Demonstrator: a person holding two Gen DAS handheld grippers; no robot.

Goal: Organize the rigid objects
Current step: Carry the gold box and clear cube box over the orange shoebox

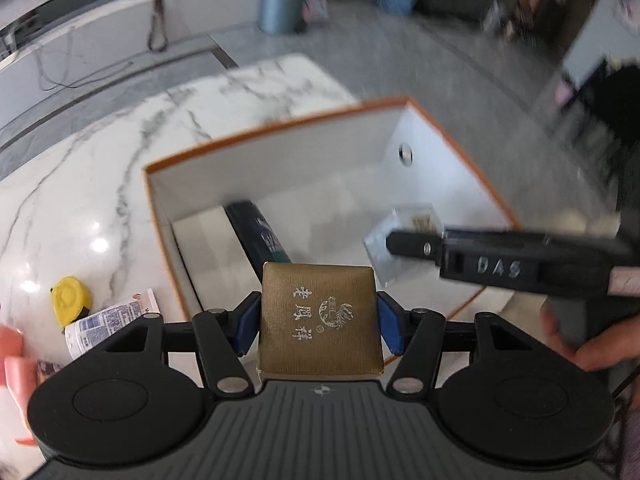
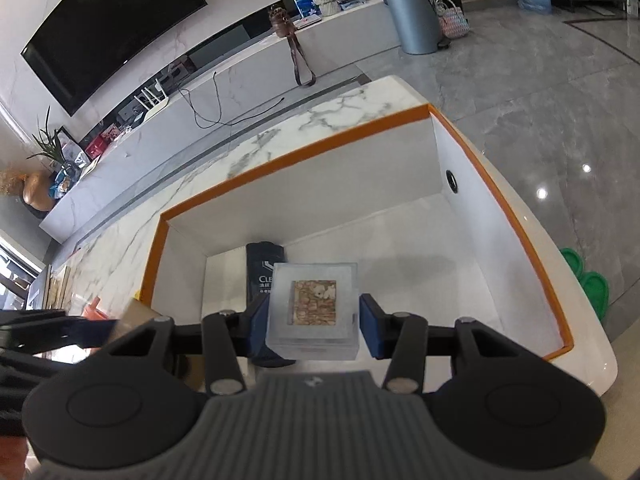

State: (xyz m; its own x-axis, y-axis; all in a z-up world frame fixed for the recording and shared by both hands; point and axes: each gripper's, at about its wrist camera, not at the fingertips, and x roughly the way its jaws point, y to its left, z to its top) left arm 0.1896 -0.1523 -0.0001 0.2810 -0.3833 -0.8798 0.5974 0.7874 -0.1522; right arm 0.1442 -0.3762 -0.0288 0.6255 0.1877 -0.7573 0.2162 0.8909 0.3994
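Note:
My left gripper (image 1: 318, 326) is shut on a gold box (image 1: 318, 320) with silver Chinese characters, held just at the near edge of an orange-rimmed white storage box (image 1: 280, 128). My right gripper (image 2: 314, 322) is shut on a clear plastic case (image 2: 314, 308) with a brown patterned insert, held above the inside of the same storage box (image 2: 288, 156). A dark tube (image 2: 262, 266) lies on the box floor, also seen in the left wrist view (image 1: 260, 234). The right gripper with its clear case (image 1: 396, 236) reaches in from the right in the left wrist view.
The storage box sits on a white marble table (image 1: 100, 168). A yellow tape measure (image 1: 70, 300) and a white printed tube (image 1: 108, 322) lie on the table left of the box. A grey bin (image 2: 414, 16) stands on the floor beyond.

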